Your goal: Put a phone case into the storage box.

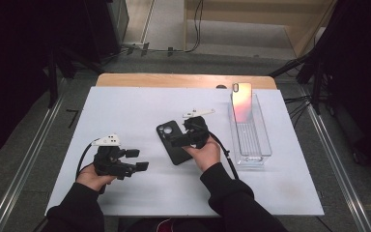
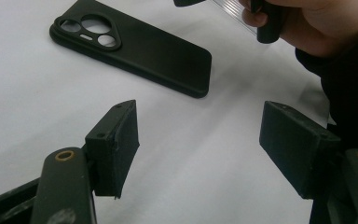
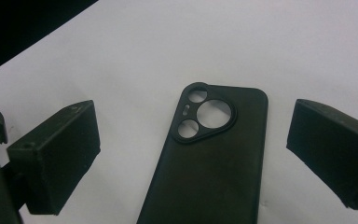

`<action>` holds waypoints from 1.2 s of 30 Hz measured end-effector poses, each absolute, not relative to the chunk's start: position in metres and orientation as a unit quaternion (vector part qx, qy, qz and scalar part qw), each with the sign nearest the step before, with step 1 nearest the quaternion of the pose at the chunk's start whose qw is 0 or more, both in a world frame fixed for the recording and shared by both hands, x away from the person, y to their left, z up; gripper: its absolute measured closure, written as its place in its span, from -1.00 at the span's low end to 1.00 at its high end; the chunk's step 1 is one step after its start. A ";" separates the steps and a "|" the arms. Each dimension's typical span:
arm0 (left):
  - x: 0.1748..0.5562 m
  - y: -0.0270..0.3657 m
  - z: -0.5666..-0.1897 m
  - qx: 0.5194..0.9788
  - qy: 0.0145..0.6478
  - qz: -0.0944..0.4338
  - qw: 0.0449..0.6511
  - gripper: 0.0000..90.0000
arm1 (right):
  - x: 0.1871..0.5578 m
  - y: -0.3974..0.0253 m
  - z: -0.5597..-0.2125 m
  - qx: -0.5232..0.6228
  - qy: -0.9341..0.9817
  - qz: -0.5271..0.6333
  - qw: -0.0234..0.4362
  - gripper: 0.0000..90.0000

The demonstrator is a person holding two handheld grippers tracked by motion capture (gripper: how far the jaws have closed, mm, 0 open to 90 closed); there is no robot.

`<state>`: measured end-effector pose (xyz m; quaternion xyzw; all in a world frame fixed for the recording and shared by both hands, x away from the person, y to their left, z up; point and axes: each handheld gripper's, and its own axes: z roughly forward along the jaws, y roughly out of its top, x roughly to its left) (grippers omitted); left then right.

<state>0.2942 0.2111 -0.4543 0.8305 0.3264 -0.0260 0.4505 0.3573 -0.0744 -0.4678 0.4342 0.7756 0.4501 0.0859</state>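
Observation:
A black phone case (image 1: 175,153) lies back-up on the white table cover, its camera cut-out toward the far side. My right gripper (image 1: 178,137) hovers over the case with its jaws wide apart. In the right gripper view the case (image 3: 219,163) lies between the two black pads (image 3: 60,149), touching neither, and the right gripper (image 3: 193,121) is open. My left gripper (image 1: 137,159) rests at the near left, open and holding nothing. In the left gripper view, the left gripper (image 2: 198,116) points toward the case (image 2: 140,46), which lies well beyond its jaws.
A clear plastic tray (image 1: 265,145) stands at the right of the table. A phone with a pink iridescent back (image 1: 241,102) leans upright at its far end. The person's right hand (image 2: 307,23) is at the top right of the left gripper view. Cables trail from both grippers.

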 end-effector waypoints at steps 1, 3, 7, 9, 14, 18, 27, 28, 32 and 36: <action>0.294 0.211 -0.454 0.831 0.326 -0.026 0.450 -0.36 | 0.358 -0.074 -0.468 0.435 0.775 0.451 0.085 -0.98; 0.294 0.211 -0.454 0.830 0.326 -0.026 0.451 -0.36 | 0.359 -0.073 -0.469 0.438 0.772 0.453 0.083 -0.98; 0.295 0.212 -0.454 0.830 0.327 -0.026 0.451 -0.36 | 0.361 -0.070 -0.471 0.443 0.771 0.451 0.084 -0.98; 0.295 0.212 -0.454 0.830 0.326 -0.025 0.451 -0.36 | 0.362 -0.069 -0.472 0.446 0.770 0.448 0.089 -0.98; 0.295 0.212 -0.455 0.830 0.327 -0.026 0.451 -0.36 | 0.363 -0.067 -0.475 0.446 0.770 0.446 0.093 -0.98; 0.295 0.212 -0.454 0.831 0.326 -0.026 0.451 -0.36 | 0.363 -0.065 -0.478 0.449 0.773 0.439 0.094 -0.98; 0.295 0.212 -0.454 0.830 0.326 -0.026 0.451 -0.36 | 0.363 -0.064 -0.487 0.457 0.769 0.436 0.096 -0.98; 0.295 0.212 -0.454 0.830 0.327 -0.025 0.451 -0.36 | 0.363 -0.064 -0.488 0.457 0.769 0.436 0.097 -0.98; 0.295 0.212 -0.454 0.831 0.326 -0.026 0.451 -0.36 | 0.363 -0.064 -0.493 0.460 0.771 0.431 0.097 -0.98; 0.294 0.213 -0.455 0.830 0.328 -0.026 0.451 -0.36 | 0.362 -0.063 -0.499 0.466 0.769 0.427 0.094 -0.98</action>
